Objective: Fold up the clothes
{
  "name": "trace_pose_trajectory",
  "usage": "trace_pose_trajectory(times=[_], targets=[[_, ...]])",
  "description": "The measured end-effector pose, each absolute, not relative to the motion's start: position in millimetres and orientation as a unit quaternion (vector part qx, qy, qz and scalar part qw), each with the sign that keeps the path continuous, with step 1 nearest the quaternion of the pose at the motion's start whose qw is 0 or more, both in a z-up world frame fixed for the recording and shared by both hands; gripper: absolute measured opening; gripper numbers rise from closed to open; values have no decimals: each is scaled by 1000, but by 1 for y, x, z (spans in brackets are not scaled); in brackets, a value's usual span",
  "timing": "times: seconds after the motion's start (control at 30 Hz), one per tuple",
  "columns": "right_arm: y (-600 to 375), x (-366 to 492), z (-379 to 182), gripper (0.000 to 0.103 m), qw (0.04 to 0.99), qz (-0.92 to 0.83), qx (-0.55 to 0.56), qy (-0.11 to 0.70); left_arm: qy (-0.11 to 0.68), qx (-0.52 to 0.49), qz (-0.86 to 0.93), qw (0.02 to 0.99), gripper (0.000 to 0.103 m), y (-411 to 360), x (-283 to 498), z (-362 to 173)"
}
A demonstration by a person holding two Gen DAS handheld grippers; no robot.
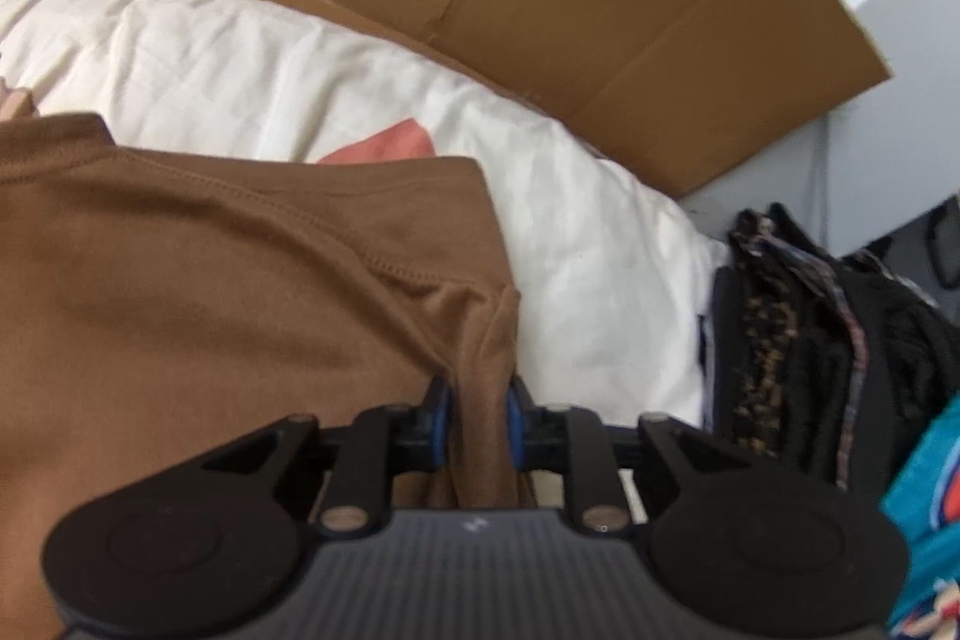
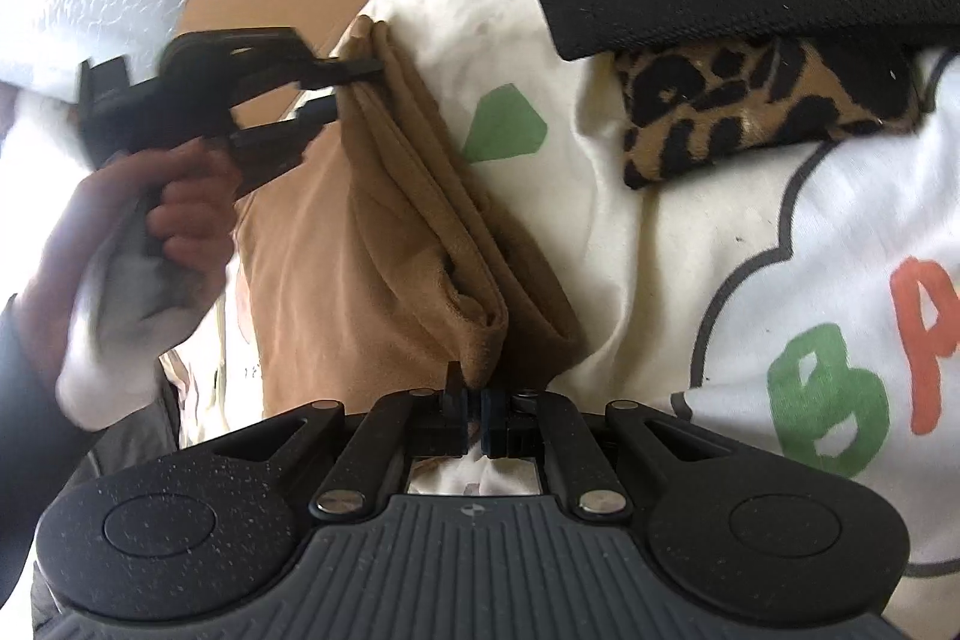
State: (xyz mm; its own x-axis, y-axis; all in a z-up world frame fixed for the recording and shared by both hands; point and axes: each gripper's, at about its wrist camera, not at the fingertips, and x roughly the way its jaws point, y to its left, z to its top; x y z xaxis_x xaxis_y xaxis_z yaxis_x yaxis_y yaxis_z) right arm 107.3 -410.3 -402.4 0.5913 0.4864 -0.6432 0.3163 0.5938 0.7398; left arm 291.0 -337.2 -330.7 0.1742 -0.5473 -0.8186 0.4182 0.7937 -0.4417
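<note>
While a folded brown shirt (image 1: 228,280) fills the left and centre of the left wrist view, the left gripper (image 1: 477,418) sits at the bottom centre with its blue-padded jaws slightly apart and a bunched fold of the brown cloth running between them; whether the pads press on it cannot be told. Behind the shirt lies a white bedsheet (image 1: 600,232), with flattened cardboard (image 1: 600,10) across the top and a dark pile of clothes (image 1: 828,340) at the right edge. In the right wrist view, the right gripper (image 2: 474,415) at the bottom centre is pinched tight on the near corner of the shirt (image 2: 420,244). At the upper left, a person's hand (image 2: 174,220) holds the other gripper (image 2: 336,91) at the shirt's far corner. A leopard-print cloth (image 2: 750,106) lies at the upper right on the printed white sheet (image 2: 660,232).
</note>
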Motion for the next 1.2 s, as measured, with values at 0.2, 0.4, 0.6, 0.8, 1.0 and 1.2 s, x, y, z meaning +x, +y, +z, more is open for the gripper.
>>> trace_pose_trajectory(times=[0.2,0.4,0.6,0.8,1.0,1.2], targets=[[-419,101,-393,4,774,50,443,450,551,-22,-352,756,20,-319,274,-312],[-427,94,-378,6,784,35,426,450,549,22,-382,743,20,-316,256,-317],[-433,90,-359,41,813,21,378,442,549,34,-384,742,20,-332,253,-338],[-420,107,-344,41,837,22,327,439,535,40,-379,754,21,-347,268,-337],[-415,118,-331,41,855,2,290,429,519,46,-396,756,21,-340,286,-312],[-415,126,-321,41,866,-10,276,417,492,88,-395,771,37,-301,304,-288]])
